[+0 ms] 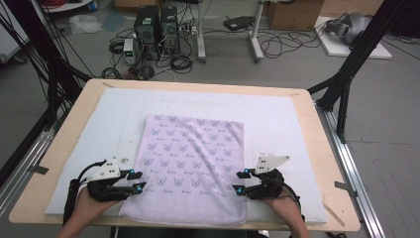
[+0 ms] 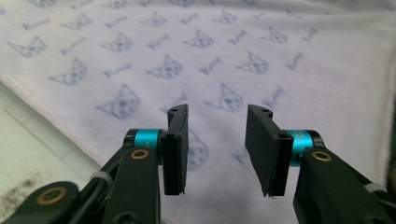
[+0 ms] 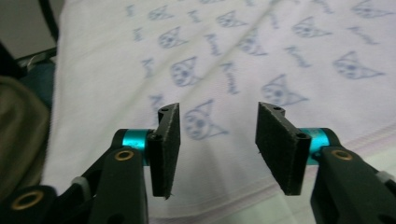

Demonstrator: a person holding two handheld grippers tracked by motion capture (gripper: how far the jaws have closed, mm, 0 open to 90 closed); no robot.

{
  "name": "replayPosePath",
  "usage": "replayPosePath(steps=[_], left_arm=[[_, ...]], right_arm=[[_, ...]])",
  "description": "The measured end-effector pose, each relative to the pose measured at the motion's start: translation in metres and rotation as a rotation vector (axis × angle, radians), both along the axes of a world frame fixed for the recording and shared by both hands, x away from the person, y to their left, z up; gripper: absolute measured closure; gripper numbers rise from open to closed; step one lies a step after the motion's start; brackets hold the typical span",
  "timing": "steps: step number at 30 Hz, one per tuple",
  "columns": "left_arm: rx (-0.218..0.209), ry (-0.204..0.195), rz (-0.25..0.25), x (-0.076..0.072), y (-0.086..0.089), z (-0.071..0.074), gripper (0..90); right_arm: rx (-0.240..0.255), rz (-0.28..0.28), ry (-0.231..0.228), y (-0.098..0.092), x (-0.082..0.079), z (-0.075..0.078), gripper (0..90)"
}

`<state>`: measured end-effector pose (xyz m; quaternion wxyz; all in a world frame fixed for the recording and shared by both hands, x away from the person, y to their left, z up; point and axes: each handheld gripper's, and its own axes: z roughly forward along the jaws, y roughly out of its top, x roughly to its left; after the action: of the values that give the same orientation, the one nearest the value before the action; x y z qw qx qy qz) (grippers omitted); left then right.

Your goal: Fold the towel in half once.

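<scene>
A pale lilac cloth (image 1: 190, 163) printed with blue cat faces lies flat on the white mat (image 1: 99, 129), and its front hem reaches the mat's near edge. My left gripper (image 1: 138, 180) hovers at the cloth's left edge near the front, pointing right. Its jaws are open, with only cloth (image 2: 233, 56) beneath the gap of the left gripper (image 2: 218, 112). My right gripper (image 1: 238, 182) sits at the cloth's right edge, pointing left. The right gripper (image 3: 219, 109) is also open above the printed cloth (image 3: 261, 56), and nothing lies between its pads.
The mat covers a wooden table (image 1: 67, 144), which shows as a bare rim all round. Behind the table, computer towers (image 1: 156, 27) and tangled cables stand on the floor. Black frame legs (image 1: 346, 74) rise at the right.
</scene>
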<state>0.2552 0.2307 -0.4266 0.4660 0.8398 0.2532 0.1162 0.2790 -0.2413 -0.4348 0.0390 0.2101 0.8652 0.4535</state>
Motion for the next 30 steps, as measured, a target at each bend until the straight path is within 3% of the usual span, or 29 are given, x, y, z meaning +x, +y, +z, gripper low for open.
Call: replayPosePath(steps=[7,9,15,30], left_arm=[[-0.027,0.002,0.05,0.017,-0.004,-0.002,51.8],[-0.017,0.005,0.053,0.019,-0.003,-0.003,50.1],[-0.021,-0.021,0.074,0.015,0.001,-0.002,47.7],[-0.038,-0.02,0.081,0.015,0.003,-0.003,44.6]], right_arm=[[0.025,-0.044,-0.029,-0.001,0.013,0.003,43.8],[0.021,-0.05,-0.031,0.0,0.015,0.003,42.4],[0.023,-0.053,-0.044,0.005,0.018,0.004,39.6],[0.009,-0.043,-0.046,0.012,0.012,0.002,33.2]])
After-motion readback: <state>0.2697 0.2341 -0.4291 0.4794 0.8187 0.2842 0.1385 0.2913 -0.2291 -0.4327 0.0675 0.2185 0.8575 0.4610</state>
